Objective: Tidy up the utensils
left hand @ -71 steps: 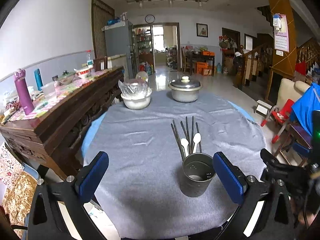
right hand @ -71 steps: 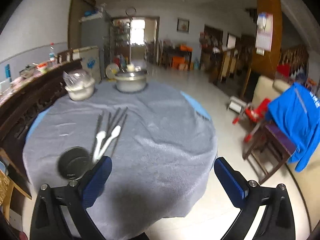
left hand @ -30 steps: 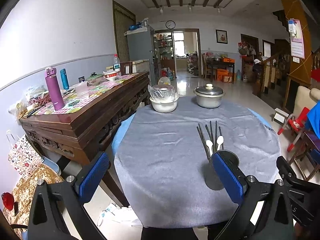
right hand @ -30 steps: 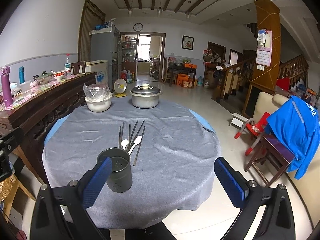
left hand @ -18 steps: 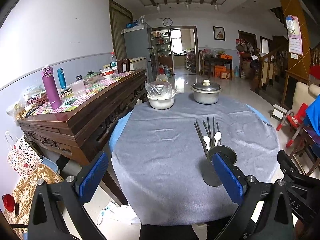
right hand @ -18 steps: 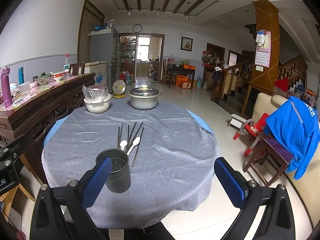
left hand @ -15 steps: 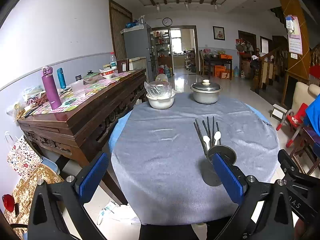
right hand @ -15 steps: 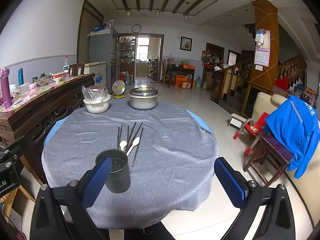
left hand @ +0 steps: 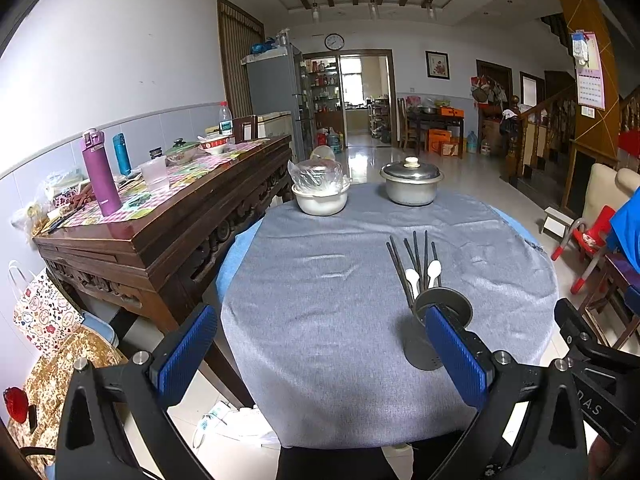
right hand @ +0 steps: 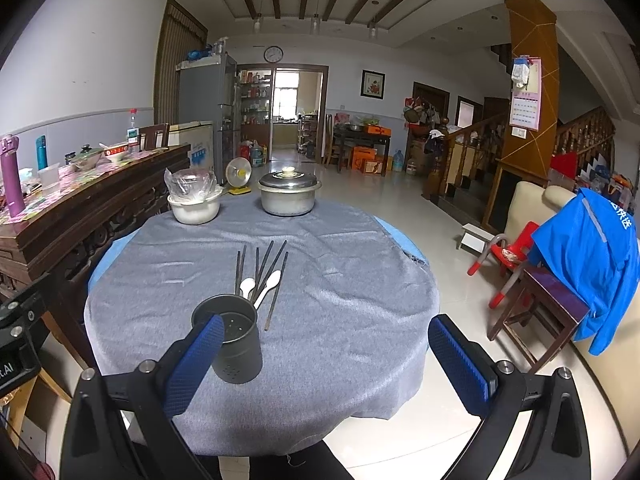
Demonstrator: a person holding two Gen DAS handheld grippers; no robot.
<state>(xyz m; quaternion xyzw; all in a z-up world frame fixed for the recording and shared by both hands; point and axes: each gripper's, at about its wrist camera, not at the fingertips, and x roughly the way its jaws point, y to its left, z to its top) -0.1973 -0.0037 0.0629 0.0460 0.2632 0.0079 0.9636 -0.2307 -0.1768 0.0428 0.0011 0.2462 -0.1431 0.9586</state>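
Grey cloth [right hand: 340,288] over a round table — the surface for all items below.

Utensil holder [right hand: 234,338]: dark perforated metal cylinder, upright near the table's near edge, nothing visible inside.

Chopsticks [right hand: 264,266]: several dark sticks lying flat just beyond the holder, fanned slightly.

Spoons [right hand: 269,285]: two white, lying among the chopsticks, bowls toward the holder.

Lidded metal pot [right hand: 289,196] and white bowl [right hand: 195,206] covered in plastic: far side of the table.

Left gripper [left hand: 320,350]: jaws spread wide, empty, held short of the table edge.

Right gripper [right hand: 324,354]: jaws likewise wide apart, holding nothing — its left pad overlaps the holder in view.
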